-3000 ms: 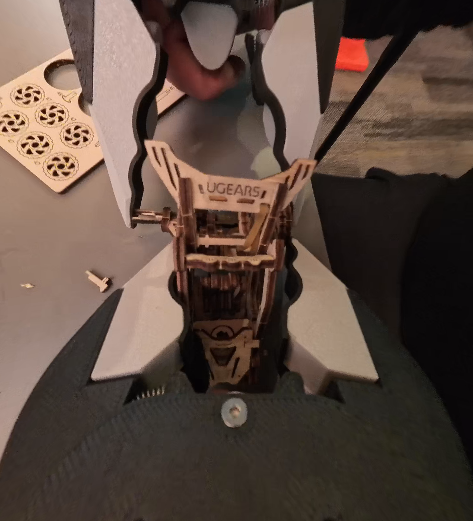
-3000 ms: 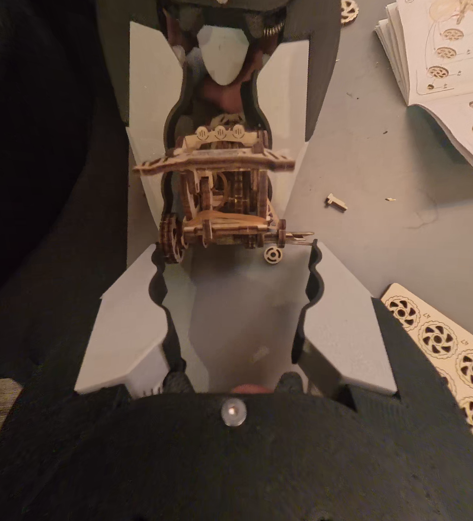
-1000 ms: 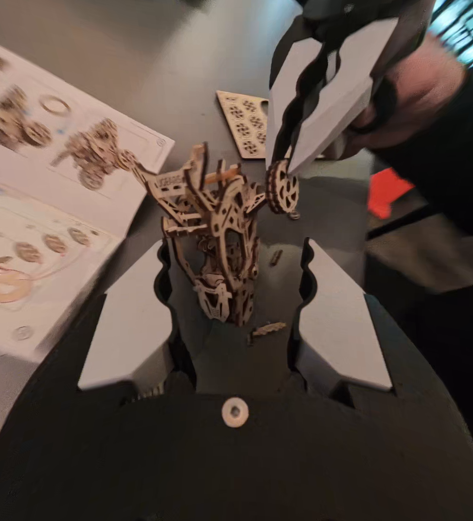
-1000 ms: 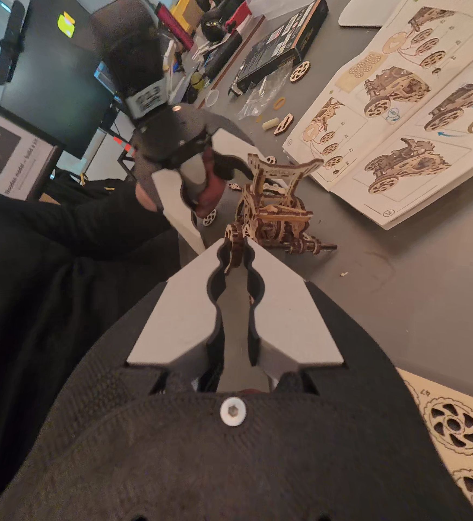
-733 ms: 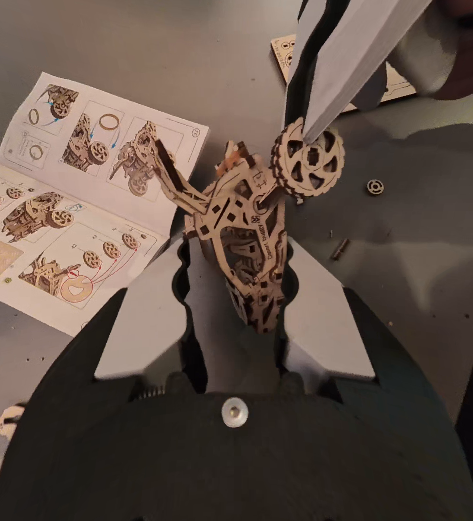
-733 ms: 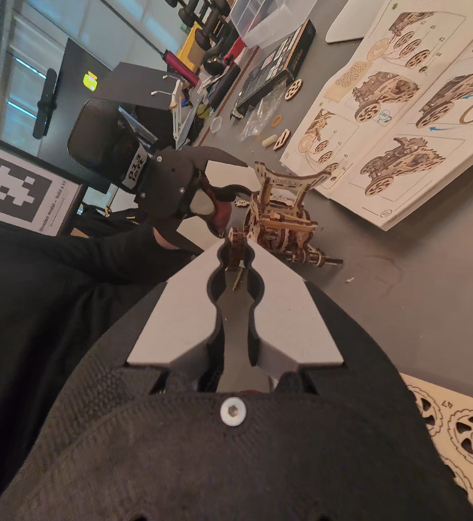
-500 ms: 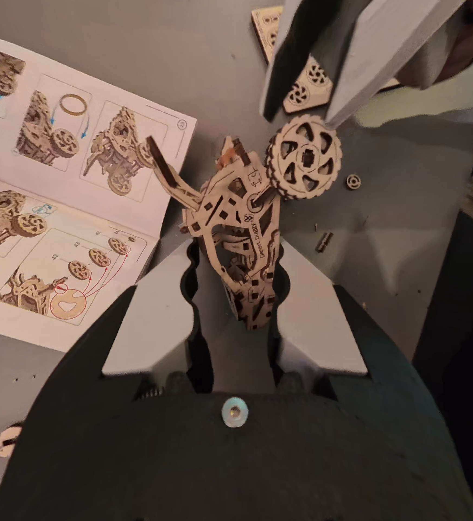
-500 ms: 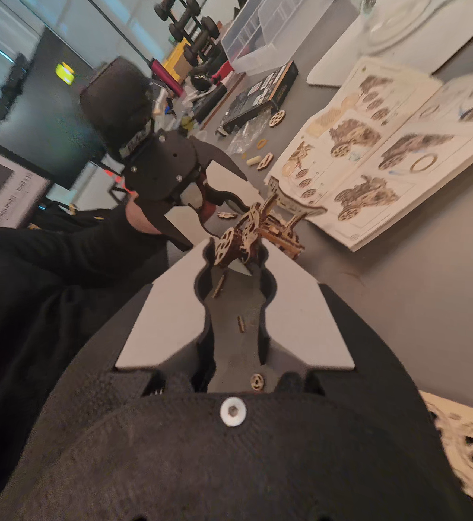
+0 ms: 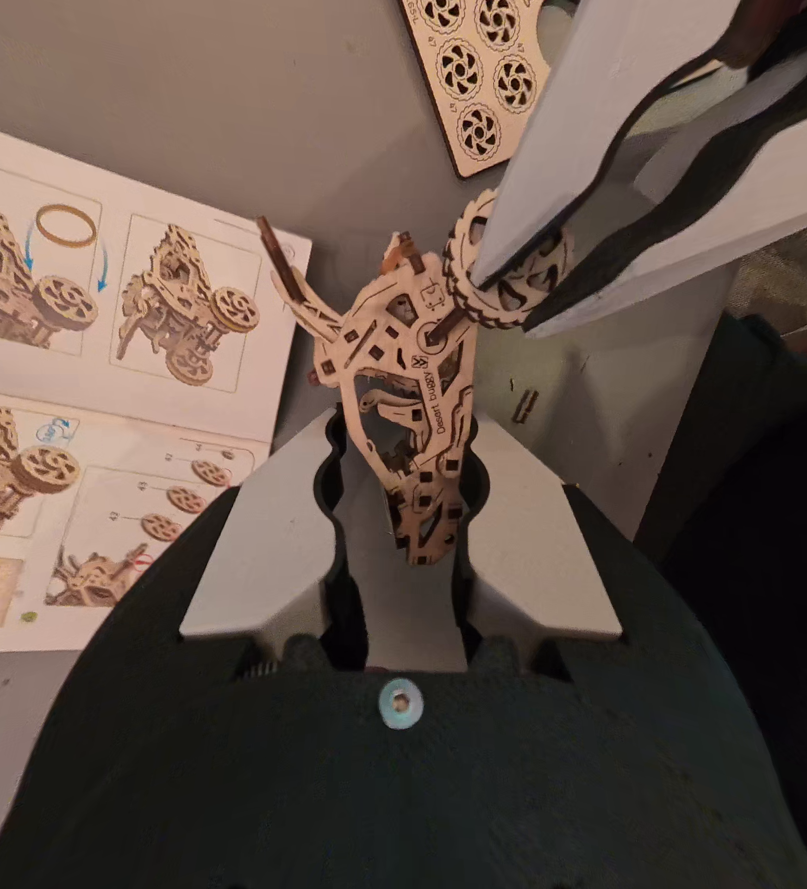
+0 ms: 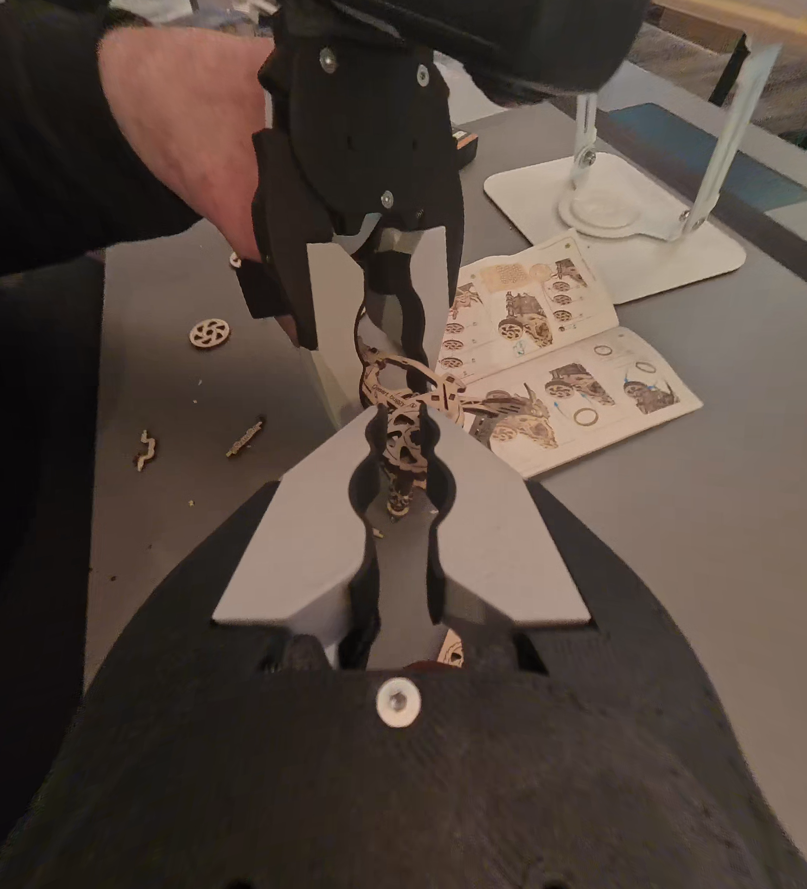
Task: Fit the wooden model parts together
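The wooden buggy model point(image 9: 411, 433) stands nose-down between the fingers of my left gripper point(image 9: 403, 423), which is shut on its body above the grey table point(image 9: 199, 96). A toothed wooden wheel point(image 9: 512, 298) sits at the end of the model's dark axle point(image 9: 444, 327). My right gripper point(image 9: 502, 303) comes in from the upper right and is shut on that wheel. In the right wrist view, my right gripper point(image 10: 402, 413) pinches the wheel point(image 10: 403, 442). The left gripper point(image 10: 382, 380) hangs from above, holding the model point(image 10: 391, 385).
An open instruction booklet point(image 9: 103, 336) lies left of the model and shows in the right wrist view point(image 10: 560, 365). A wooden parts sheet point(image 9: 483, 82) lies behind. A loose wheel point(image 10: 209, 333), small wooden bits point(image 10: 245, 438) and a white stand base point(image 10: 622, 226) are on the table. My hands' fingertips stand some 7 centimetres from each other.
The left gripper has closed on the model's body. The right gripper's jaws, apart over the wheel half a second ago, now pinch it. Both views have swung round.
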A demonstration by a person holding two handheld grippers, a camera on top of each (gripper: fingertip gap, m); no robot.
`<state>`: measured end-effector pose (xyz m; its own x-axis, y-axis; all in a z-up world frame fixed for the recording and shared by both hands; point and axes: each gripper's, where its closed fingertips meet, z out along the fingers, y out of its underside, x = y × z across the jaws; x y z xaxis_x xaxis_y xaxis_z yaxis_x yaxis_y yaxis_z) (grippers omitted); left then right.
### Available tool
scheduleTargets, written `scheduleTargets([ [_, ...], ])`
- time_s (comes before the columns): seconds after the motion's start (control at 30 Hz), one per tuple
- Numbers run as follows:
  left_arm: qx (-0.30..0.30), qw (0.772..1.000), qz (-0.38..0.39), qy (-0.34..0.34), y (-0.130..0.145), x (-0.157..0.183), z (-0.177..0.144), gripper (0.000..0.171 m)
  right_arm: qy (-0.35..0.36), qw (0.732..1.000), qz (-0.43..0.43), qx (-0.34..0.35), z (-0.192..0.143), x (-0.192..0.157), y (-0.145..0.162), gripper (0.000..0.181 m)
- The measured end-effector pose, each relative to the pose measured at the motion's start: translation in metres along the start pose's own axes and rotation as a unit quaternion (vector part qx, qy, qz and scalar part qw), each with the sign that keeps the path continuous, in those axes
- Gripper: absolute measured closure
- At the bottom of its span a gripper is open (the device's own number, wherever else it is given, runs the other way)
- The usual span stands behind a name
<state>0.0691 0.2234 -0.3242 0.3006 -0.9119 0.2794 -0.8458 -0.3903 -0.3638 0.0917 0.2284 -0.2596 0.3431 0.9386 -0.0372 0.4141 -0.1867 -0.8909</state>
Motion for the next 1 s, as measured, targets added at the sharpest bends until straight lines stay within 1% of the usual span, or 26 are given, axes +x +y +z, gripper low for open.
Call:
scheduleTargets([
  [0.07,-0.004,1.0,0.007,-0.006,-0.006,-0.002,-0.001,0.13,0.001,1.0,0.013,0.012,-0.005,0.004,-0.001,0.173],
  [0.1,-0.009,1.0,0.013,-0.007,-0.006,-0.001,0.0,0.131,0.002,1.0,0.006,0.016,-0.008,0.003,-0.003,0.18],
  [0.17,-0.01,1.0,0.019,-0.016,-0.008,-0.002,0.001,0.134,0.014,0.999,-0.012,0.027,-0.013,0.001,-0.011,0.181],
  [0.27,-0.009,1.0,0.02,-0.016,-0.005,0.0,0.006,0.134,0.021,0.999,0.005,0.041,-0.02,0.006,-0.011,0.18],
  [0.3,-0.008,1.0,0.02,-0.017,-0.004,0.0,0.008,0.135,0.023,0.999,0.005,0.034,-0.02,0.008,-0.006,0.181],
  [0.37,-0.001,0.999,0.026,-0.026,-0.005,-0.001,0.01,0.135,0.013,1.0,0.015,-0.005,-0.017,0.007,0.007,0.177],
  [0.4,0.002,0.999,0.028,-0.029,-0.006,0.0,0.01,0.135,0.01,1.0,0.024,0.006,-0.02,0.007,0.003,0.178],
  [0.47,0.005,0.999,0.033,-0.036,-0.007,0.0,0.011,0.135,0.032,0.998,0.011,0.048,-0.032,0.011,-0.018,0.18],
  [0.5,0.004,0.999,0.034,-0.039,-0.007,0.0,0.011,0.135,0.045,0.997,0.003,0.058,-0.037,0.012,-0.027,0.179],
  [0.53,0.004,0.998,0.036,-0.041,-0.007,0.0,0.01,0.135,0.062,0.997,-0.005,0.05,-0.038,0.014,-0.028,0.169],
  [0.57,0.003,0.998,0.038,-0.043,-0.008,0.0,0.01,0.135,0.068,0.997,-0.017,0.025,-0.033,0.015,-0.021,0.167],
  [0.63,-0.003,0.998,0.037,-0.048,-0.007,-0.002,0.01,0.135,0.05,0.998,-0.015,-0.033,-0.015,0.011,0.01,0.174],
  [0.67,-0.006,0.998,0.038,-0.046,-0.005,-0.002,0.011,0.136,0.023,1.0,-0.001,-0.016,-0.014,0.003,0.008,0.181],
  [0.73,-0.007,0.998,0.042,-0.05,-0.005,-0.002,0.012,0.135,0.048,0.998,-0.019,-0.034,-0.019,0.007,0.004,0.176],
  [0.8,-0.009,0.997,0.045,-0.056,-0.004,-0.003,0.012,0.135,0.03,0.999,-0.016,0.021,-0.029,-0.002,-0.023,0.181],
  [0.83,-0.009,0.997,0.044,-0.055,-0.004,-0.002,0.013,0.135,0.044,0.999,-0.023,0.02,-0.03,0.001,-0.025,0.181],
  [0.87,-0.009,0.997,0.044,-0.055,-0.005,-0.002,0.013,0.135,0.055,0.998,-0.034,-0.013,-0.025,0.005,-0.011,0.181],
  [0.9,-0.009,0.997,0.045,-0.057,-0.005,-0.002,0.013,0.136,0.045,0.997,-0.025,-0.058,-0.015,0.006,0.011,0.177],
  [0.93,-0.016,0.997,0.044,-0.058,-0.003,-0.003,0.013,0.135,0.021,0.999,-0.008,-0.031,-0.014,0.0,0.008,0.181],
  [0.97,-0.011,0.997,0.044,-0.057,-0.004,-0.003,0.013,0.136,0.03,0.998,-0.01,-0.045,-0.017,0.003,0.009,0.181],
  [1.0,-0.012,0.997,0.043,-0.056,-0.003,-0.003,0.014,0.136,0.058,0.996,-0.031,-0.053,-0.022,0.009,0.006,0.176],
])
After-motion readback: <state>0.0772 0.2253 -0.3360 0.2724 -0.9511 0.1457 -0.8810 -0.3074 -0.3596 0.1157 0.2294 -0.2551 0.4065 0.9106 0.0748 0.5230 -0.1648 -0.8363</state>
